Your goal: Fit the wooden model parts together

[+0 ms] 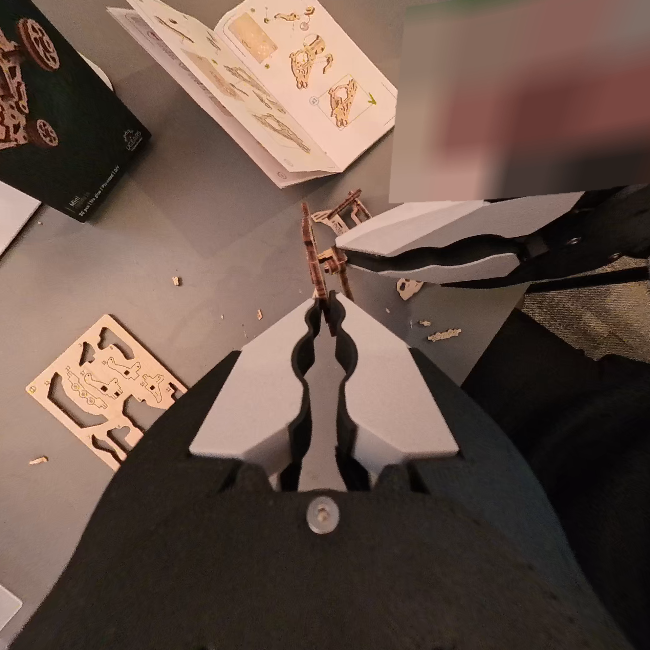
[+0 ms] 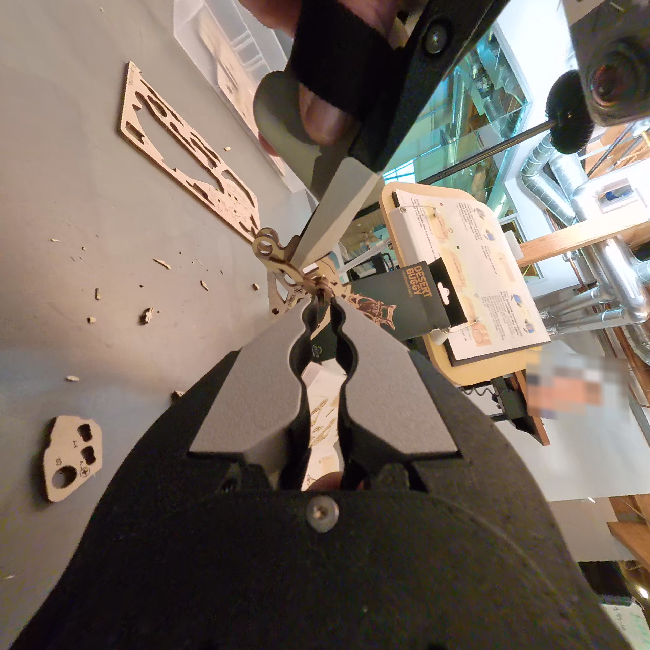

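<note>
My left gripper [image 1: 324, 301] is shut on the lower edge of a flat wooden frame piece [image 1: 311, 253], which I see edge-on, standing upright above the grey table [image 1: 176, 246]. My right gripper [image 1: 346, 254] comes in from the right. Its tips pinch a small wooden part [image 1: 330, 258] held against the frame's side. In the right wrist view my right gripper [image 2: 322, 302] is shut on that small part [image 2: 319, 285], which meets the frame [image 2: 271, 253]. A finger [image 2: 334, 211] of the left gripper reaches down onto the frame from above.
A punched-out plywood sheet [image 1: 102, 383] lies at the left, with an open instruction booklet [image 1: 267, 88] and a black kit box [image 1: 63, 116] beyond. A loose wooden piece [image 1: 408, 288] and small bits [image 1: 445, 336] lie near the table's right edge. A clipboard [image 2: 467, 281] stands behind. The tips of both grippers are at nearly the same place.
</note>
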Demonstrator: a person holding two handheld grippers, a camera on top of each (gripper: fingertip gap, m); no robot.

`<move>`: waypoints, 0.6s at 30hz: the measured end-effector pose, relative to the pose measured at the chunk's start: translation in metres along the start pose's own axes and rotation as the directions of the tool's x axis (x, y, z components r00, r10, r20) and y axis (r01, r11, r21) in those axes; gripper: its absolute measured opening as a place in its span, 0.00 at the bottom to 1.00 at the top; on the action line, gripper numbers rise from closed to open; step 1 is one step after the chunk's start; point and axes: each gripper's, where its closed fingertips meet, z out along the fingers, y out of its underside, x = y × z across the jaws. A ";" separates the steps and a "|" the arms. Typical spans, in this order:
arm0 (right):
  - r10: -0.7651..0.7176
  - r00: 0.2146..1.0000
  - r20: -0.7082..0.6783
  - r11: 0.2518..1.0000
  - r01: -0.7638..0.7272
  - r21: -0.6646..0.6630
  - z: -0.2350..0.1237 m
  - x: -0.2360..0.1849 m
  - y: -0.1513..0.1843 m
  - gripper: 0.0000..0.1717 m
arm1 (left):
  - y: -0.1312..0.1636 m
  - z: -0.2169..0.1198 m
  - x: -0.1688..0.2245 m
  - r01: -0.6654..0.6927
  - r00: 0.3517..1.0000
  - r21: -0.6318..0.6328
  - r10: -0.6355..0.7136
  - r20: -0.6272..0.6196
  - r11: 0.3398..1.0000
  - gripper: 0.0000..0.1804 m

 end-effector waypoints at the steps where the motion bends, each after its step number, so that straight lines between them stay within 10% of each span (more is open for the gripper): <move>1: 0.000 1.000 0.000 1.000 0.000 -0.001 0.000 0.000 0.000 0.02 | 0.000 0.000 0.000 0.005 1.000 0.003 -0.005 -0.005 1.000 0.01; 18: 0.001 1.000 0.001 1.000 -0.001 -0.001 0.000 0.000 0.001 0.02 | -0.001 0.001 -0.001 0.034 0.999 -0.011 -0.034 -0.041 0.999 0.01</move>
